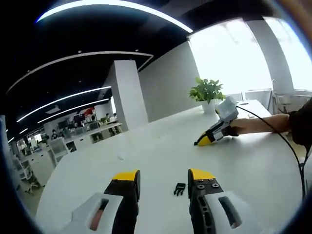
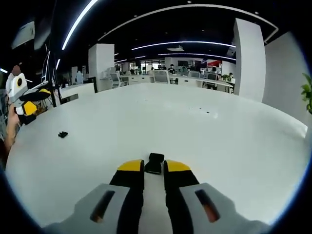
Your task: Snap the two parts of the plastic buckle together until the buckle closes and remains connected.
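Yellow-tipped jaws of the left gripper (image 1: 164, 176) are held spread above the white table (image 1: 161, 141), and one black buckle part (image 1: 179, 188) is seen lying just inside the right jaw. Jaws of the right gripper (image 2: 154, 166) are drawn close together, with the other buckle part (image 2: 155, 163) lodged at their tips; whether it is actually pinched cannot be told.
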`<state>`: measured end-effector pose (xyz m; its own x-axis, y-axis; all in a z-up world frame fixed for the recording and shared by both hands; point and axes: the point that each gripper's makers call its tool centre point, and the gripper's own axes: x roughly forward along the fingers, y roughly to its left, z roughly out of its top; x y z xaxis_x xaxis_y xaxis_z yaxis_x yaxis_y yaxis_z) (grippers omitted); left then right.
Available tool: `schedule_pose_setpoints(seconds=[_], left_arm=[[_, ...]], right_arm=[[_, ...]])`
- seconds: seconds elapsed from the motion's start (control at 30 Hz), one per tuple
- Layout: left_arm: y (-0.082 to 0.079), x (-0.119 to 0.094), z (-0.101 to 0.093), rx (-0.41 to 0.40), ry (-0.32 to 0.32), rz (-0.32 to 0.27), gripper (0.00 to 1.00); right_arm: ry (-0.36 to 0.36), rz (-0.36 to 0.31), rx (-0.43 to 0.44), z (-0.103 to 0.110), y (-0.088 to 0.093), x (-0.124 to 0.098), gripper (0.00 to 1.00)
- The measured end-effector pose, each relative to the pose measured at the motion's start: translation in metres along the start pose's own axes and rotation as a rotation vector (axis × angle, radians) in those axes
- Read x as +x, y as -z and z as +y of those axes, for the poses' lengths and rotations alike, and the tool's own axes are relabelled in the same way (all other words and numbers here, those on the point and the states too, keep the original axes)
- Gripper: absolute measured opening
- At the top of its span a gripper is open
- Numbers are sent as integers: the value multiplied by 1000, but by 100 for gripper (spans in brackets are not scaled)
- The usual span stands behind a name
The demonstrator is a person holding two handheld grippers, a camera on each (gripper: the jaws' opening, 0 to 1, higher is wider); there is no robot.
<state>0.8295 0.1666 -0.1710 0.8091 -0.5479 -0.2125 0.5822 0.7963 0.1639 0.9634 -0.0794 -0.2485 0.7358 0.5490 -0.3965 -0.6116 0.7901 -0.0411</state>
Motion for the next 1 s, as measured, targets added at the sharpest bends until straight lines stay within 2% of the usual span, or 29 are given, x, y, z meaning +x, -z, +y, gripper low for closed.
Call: schedule_pose_setpoints(seconds=[0.27, 0.7, 1.0], left_arm=[[2, 0, -6, 10, 6, -1, 39], [5, 1, -7, 9, 9, 9, 39], [7, 2, -4, 5, 3, 17, 39]], right_arm=[[-5, -7, -10, 0, -1, 0, 13], [-35, -76, -53, 3, -16, -9, 12], [-59, -97, -111, 19, -22, -16, 12]])
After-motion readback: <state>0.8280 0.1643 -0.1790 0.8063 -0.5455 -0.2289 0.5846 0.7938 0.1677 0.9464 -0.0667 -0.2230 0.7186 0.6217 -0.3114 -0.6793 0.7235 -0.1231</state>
